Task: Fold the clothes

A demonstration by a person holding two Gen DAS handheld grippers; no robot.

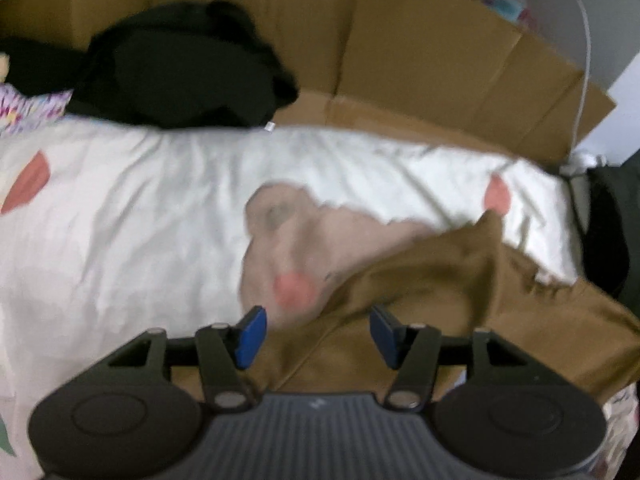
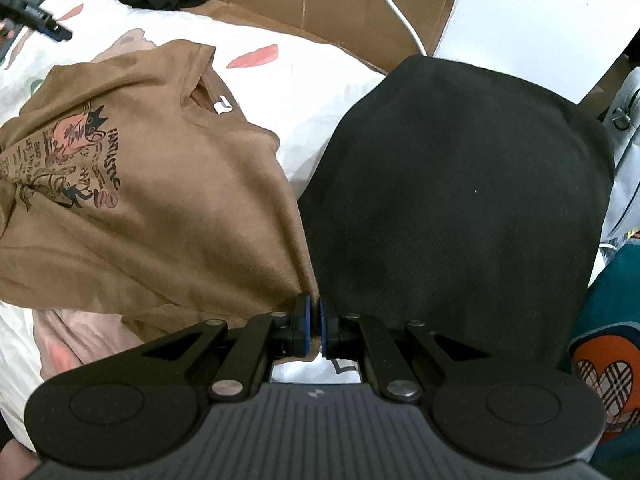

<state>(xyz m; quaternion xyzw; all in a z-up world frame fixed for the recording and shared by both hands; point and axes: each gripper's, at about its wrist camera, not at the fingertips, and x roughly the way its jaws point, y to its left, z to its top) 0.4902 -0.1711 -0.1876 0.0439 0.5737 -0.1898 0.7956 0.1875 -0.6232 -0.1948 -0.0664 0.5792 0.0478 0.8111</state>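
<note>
**Brown T-shirt Being Drawn Out by Its Edge on a Crowded Bed**

Pinching a fold of the brown graphic T-shirt (image 2: 168, 200) at its near right edge, with the right gripper (image 2: 315, 320) clenched tight on the cloth, blue pads pressed together and fabric fanning away from the pinch in taut creases. Hovering over the shirt's opposite side with the left gripper (image 1: 314, 334) released, blue fingers spread wide and nothing between them, brown cloth bunched just under and beyond. Lying chest-print up on the white patterned bedsheet (image 1: 140, 200), collar and white neck label toward the far side, body rumpled and partly raised rather than flat.

Judging from the pinch and the slack: holding the grip close to the hem or seam rather than a loose middle fold, keeping tension even so the panel spreads without twisting, and catching a matching edge with the spread claw before any turning over. Hard to tell whether spreading out or mid-fold; fitting either.

Crowding in on the right, a black garment (image 2: 460, 200) touching the shirt's edge beside the closed pads. Sitting at the far left, a second dark clothing heap (image 1: 180, 68) against the cardboard (image 1: 440, 60) walling the bed's far side. Leaving open sheet mostly to the left and centre; little room rightward, so pulling or laying leftward looking safer.
</note>
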